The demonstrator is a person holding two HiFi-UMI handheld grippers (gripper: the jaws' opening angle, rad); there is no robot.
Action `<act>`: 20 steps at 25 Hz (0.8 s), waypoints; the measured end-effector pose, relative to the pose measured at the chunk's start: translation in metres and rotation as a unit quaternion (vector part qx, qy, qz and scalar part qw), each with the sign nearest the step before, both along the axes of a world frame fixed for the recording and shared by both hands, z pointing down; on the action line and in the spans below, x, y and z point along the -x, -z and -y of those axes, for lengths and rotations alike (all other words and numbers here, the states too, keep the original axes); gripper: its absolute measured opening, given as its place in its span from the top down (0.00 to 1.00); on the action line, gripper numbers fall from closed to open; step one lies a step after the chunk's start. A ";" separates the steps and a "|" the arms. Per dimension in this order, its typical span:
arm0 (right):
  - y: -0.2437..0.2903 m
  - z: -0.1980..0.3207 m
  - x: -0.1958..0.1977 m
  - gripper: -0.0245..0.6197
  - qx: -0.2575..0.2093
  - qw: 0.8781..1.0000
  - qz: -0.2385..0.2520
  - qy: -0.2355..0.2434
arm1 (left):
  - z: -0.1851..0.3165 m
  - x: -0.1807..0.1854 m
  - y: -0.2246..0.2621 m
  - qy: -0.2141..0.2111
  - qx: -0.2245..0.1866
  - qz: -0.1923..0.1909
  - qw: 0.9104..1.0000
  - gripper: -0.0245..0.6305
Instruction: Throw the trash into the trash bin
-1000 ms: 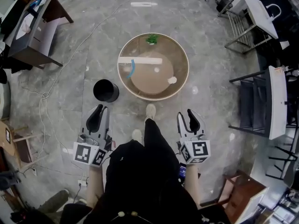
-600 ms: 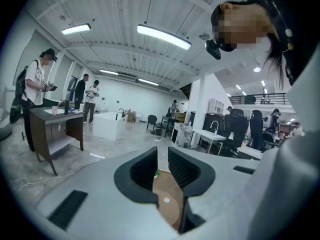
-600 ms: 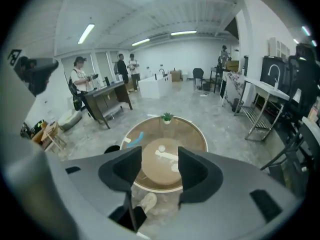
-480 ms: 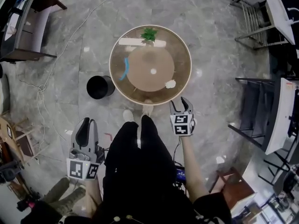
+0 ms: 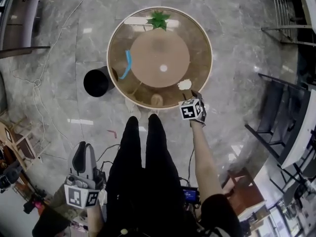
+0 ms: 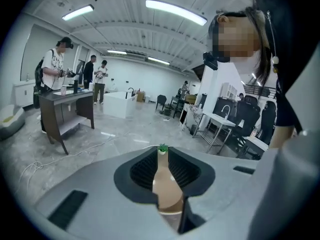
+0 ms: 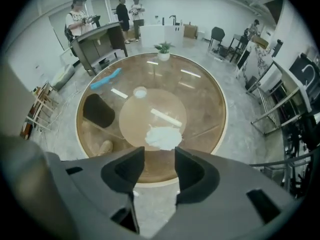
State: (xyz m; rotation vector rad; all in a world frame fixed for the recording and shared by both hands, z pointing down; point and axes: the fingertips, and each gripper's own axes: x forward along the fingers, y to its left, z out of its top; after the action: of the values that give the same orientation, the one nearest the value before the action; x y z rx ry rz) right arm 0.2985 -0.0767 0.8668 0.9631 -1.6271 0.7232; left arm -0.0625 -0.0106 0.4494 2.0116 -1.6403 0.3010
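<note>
Trash wad (image 5: 184, 84), white crumpled paper, lies on the round glass counter (image 5: 200, 48), close to its near-right edge. Largest first: grey stone floor (image 5: 237, 28), counter in the middle of it. Black trash bin (image 5: 96, 82) stands on the floor just beside the counter's left rim, so across the counter from the wad. Right tool (image 5: 194, 95) is over the near-right rim, pointing steeply down. In the right gripper view its jaws (image 7: 159, 158) stand wide and are closing, with nothing between them. The wad (image 7: 163, 136) sits just past the tips, dead ahead and centred on the gap. Left tool (image 5: 82, 149) hangs low by the person's left side, well apart from the counter. Its jaws (image 6: 162, 156) show a narrow gap, empty. Smaller stuff: potted plant (image 5: 158, 19) at the far rim, blue strip (image 5: 127, 64) on the left part, small white bit (image 5: 163, 68) mid-counter. Wad is a roundish blob, no clear long axis, so approach angle looks free. Right hand is far nearer, so the pick looks like its job; bin then lies to the left.
</note>
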 end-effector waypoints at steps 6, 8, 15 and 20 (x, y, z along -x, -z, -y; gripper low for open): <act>-0.031 0.016 -0.007 0.72 0.010 0.999 -0.013 -0.036 | -0.009 0.013 -0.031 0.015 0.049 -0.003 0.999 0.86; -0.036 0.017 -0.010 0.82 0.012 0.999 -0.026 -0.032 | -0.012 0.014 -0.037 0.019 0.057 -0.004 0.998 0.86; -0.007 0.023 0.005 0.96 -0.019 1.000 -0.025 -0.003 | -0.009 0.017 -0.039 0.026 0.053 -0.012 0.998 0.86; 0.029 0.024 0.027 0.96 -0.044 0.998 -0.028 0.033 | -0.008 0.032 -0.024 0.039 0.037 -0.013 0.998 0.86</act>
State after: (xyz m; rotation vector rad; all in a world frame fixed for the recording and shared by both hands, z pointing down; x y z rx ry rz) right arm 0.2714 -0.1007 0.8377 0.9792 -1.6438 0.5796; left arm -0.0943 -0.0026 0.4735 1.8837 -1.6638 0.3021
